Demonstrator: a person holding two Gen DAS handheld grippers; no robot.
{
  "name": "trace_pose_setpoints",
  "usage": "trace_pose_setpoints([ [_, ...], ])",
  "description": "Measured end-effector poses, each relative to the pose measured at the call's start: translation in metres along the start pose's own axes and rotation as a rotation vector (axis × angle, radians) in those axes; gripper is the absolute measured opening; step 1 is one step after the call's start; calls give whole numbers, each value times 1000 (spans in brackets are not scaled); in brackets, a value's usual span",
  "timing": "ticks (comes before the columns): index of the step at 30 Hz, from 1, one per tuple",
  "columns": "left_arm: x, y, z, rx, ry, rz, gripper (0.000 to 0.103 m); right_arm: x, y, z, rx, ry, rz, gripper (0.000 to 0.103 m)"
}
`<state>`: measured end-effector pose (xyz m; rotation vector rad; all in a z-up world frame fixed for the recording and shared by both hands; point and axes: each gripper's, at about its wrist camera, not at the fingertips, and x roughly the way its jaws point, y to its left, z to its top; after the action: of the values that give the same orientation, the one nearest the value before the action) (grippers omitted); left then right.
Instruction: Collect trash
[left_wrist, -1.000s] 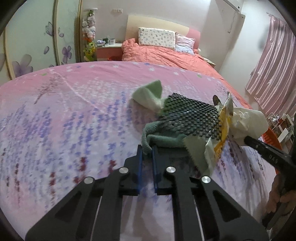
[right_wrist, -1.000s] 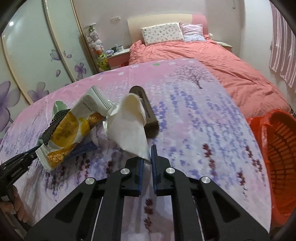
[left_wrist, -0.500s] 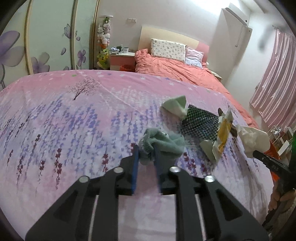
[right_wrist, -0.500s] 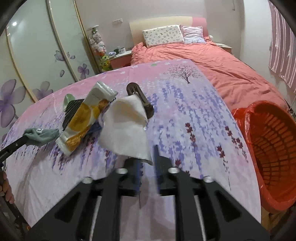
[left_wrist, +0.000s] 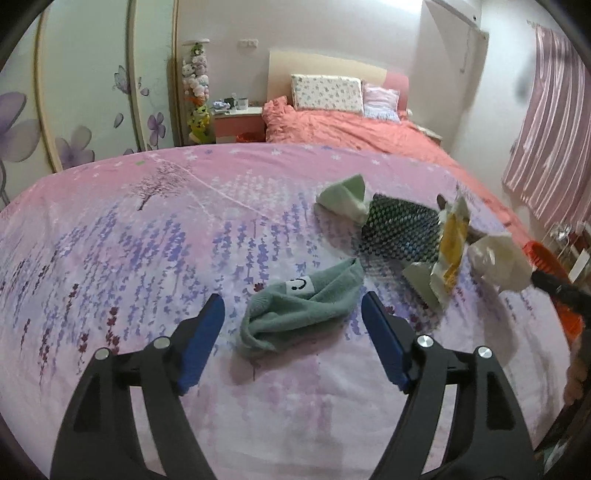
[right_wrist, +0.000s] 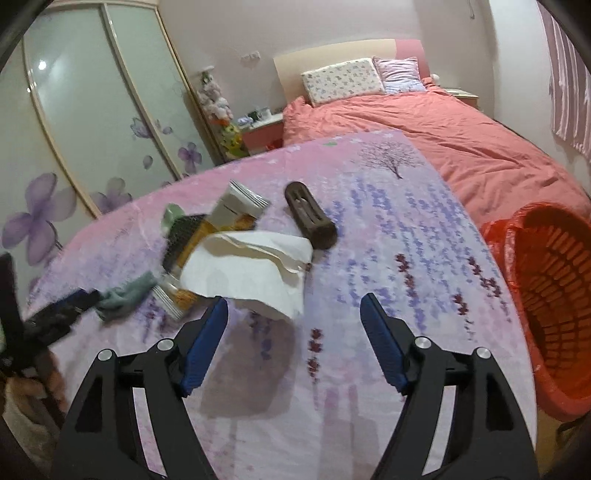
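Right gripper opening; basket cropped.

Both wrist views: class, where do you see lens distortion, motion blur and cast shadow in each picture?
Left wrist view: fisheye bends the wardrobe edges; the white tissue at right is smeared, while the green towel is sharp. Right wrist view: dark corners ring the frame; the tissue throws a grey shadow on the floral cloth; the left gripper is blurred.

Pink floral bedspread, green towel, white tissue, snack wrapper, brown cylinder
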<state>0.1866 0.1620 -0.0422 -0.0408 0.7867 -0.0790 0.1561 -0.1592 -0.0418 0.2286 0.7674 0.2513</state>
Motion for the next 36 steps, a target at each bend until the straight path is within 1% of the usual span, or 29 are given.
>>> trace_pose_setpoints([
  [2,11,-4,1,22,21,10,75,3,3,3,-5,1,-4,74],
  [4,21,-7,1,39,44,22,75,8,8,4,-6,0,19,74],
  [5,25,-8,1,41,52,25,75,10,11,4,-11,-1,43,74],
  [7,36,-9,1,41,78,33,75,14,18,3,-40,8,45,74],
  [8,40,-9,1,40,90,41,74,17,23,2,-58,21,64,74],
  [10,49,-8,3,28,122,50,69,20,29,0,-88,40,76,74],
  [13,51,-4,5,4,119,60,67,24,33,-1,-104,34,26,74],
  [17,55,-2,8,-17,121,67,67,38,35,5,-38,48,7,74],
  [18,56,-1,10,-19,121,68,67,43,38,6,-36,49,-11,74],
  [19,57,-1,10,-23,121,69,67,49,42,7,-37,55,-25,78],
  [21,58,0,12,-30,120,70,67,61,46,9,-38,78,-51,79],
  [22,58,1,13,-33,120,70,67,67,48,8,-43,92,-75,78],
  [23,59,1,14,-35,120,70,67,71,49,8,-48,102,-92,74],
  [25,59,2,16,-41,119,65,67,78,49,3,-63,132,-125,47],
  [27,59,4,16,-45,118,60,67,74,45,0,-79,114,-158,39],
  [29,60,7,16,-45,118,61,67,68,37,-1,-77,109,-169,37],
  [30,60,6,16,-43,119,62,67,65,32,-2,-80,102,-197,37],
  [31,60,6,16,-41,120,64,68,63,28,-3,-77,102,-206,37],
  [36,60,5,16,-40,120,66,68,55,15,-6,-42,95,-214,37],
])
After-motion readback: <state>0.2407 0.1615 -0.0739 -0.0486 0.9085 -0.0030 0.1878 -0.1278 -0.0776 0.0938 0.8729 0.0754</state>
